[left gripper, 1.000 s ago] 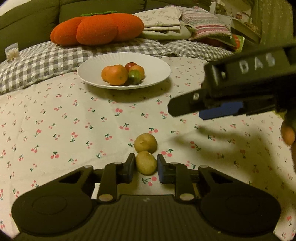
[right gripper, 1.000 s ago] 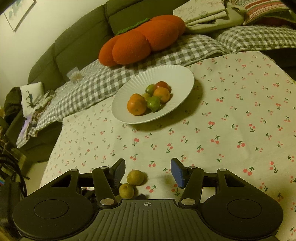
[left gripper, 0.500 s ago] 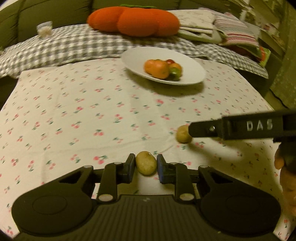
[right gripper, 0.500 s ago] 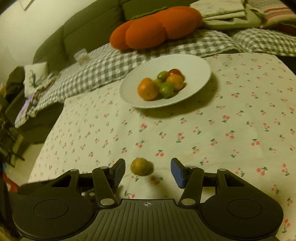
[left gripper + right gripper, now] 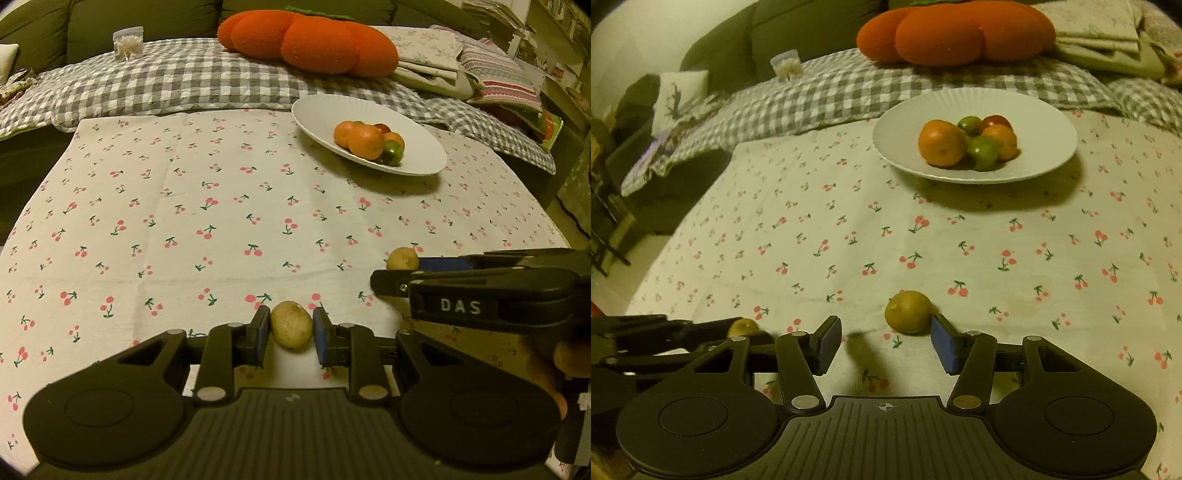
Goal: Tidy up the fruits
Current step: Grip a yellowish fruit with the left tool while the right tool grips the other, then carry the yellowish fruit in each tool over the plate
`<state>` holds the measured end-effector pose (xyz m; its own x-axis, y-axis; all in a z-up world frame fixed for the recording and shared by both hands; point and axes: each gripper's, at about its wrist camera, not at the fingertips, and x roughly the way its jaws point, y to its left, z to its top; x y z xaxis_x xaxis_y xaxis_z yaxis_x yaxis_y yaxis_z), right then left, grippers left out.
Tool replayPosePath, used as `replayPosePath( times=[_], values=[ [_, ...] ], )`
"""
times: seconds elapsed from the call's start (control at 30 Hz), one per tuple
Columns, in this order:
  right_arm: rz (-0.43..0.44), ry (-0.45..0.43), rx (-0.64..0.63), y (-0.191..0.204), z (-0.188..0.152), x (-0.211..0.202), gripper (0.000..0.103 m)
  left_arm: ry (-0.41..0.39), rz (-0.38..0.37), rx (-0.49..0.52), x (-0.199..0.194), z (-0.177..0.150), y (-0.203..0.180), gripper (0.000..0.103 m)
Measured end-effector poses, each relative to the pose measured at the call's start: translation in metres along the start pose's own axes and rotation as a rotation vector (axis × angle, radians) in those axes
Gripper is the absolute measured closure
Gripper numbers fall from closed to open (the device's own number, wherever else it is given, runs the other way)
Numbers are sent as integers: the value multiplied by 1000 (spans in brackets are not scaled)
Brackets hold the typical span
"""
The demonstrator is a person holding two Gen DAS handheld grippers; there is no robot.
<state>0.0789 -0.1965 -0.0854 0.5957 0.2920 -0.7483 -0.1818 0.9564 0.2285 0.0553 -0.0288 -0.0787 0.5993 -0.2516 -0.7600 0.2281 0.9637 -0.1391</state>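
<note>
The left gripper (image 5: pixel 290 329) is carrying one fruit (image 5: pixel 291 325) away from its neighbour; the right gripper (image 5: pixel 886 338) is closing around the other fruit (image 5: pixel 908 312), not yet gripping, with the plate (image 5: pixel 1052 122) next.

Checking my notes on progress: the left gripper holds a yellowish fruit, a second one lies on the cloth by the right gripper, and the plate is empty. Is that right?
Not quite: the plate is not empty. The right wrist view shows oranges, green fruits and a red one on it. The rest stands: the left gripper holds a yellowish fruit, and a second one lies on the cloth by the right gripper, whose jaws are closing.
</note>
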Motion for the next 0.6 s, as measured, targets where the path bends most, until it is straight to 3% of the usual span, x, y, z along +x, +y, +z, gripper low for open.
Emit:
replayPosePath(
  times=[0.17,0.6],
  values=[
    [-45,-11,-22,2,2,4,77,-5,-8,3,-1,1,-1,80],
    [-26,-33,19,-1,7,-7,77,-28,-19,-1,-3,6,-5,80]
  ],
)
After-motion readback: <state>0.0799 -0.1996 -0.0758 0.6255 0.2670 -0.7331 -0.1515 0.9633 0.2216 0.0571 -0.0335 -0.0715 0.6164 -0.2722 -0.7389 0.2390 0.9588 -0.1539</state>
